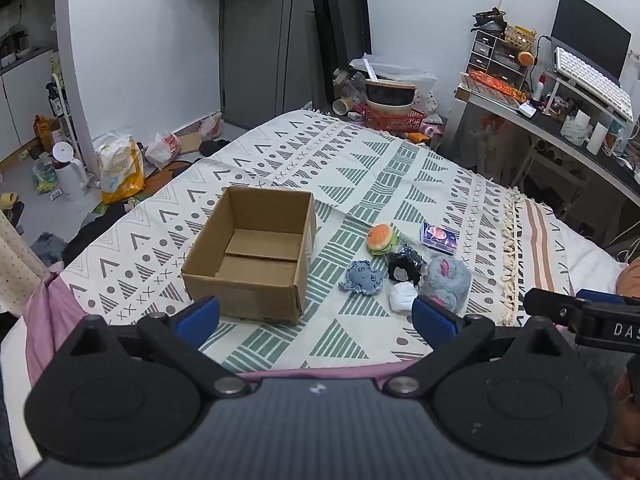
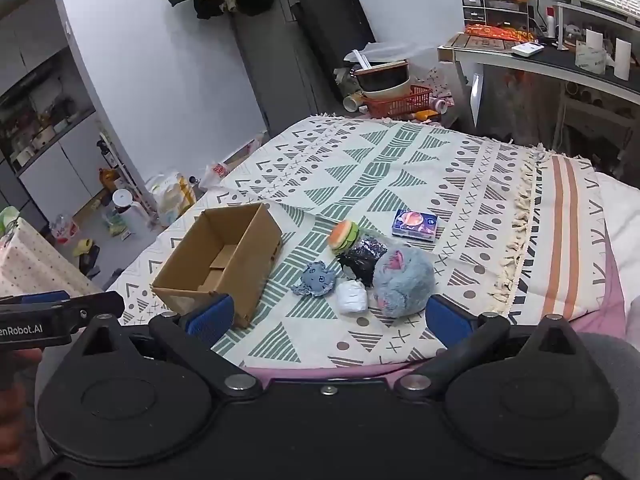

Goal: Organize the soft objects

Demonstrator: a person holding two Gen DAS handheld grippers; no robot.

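An open, empty cardboard box (image 1: 250, 254) (image 2: 220, 258) stands on the patterned blanket. To its right lie a burger plush (image 1: 382, 238) (image 2: 344, 235), a small blue plush (image 1: 362, 278) (image 2: 316, 279), a black shiny bundle (image 1: 406, 266) (image 2: 362, 260), a white wad (image 1: 404, 295) (image 2: 351, 296), a fluffy blue-grey plush (image 1: 446, 280) (image 2: 404, 282) and a tissue pack (image 1: 439, 237) (image 2: 415, 223). My left gripper (image 1: 316, 316) hovers open at the near edge, in front of the box. My right gripper (image 2: 330, 316) is open too, just short of the white wad and fluffy plush.
The blanket (image 1: 360, 168) covers a bed with a pink sheet edge (image 2: 320, 372) nearest me. A desk (image 1: 560, 128) with keyboard and clutter stands at right. A red basket (image 1: 394, 118) with bowls sits beyond the bed. Bags (image 1: 120, 168) litter the floor at left.
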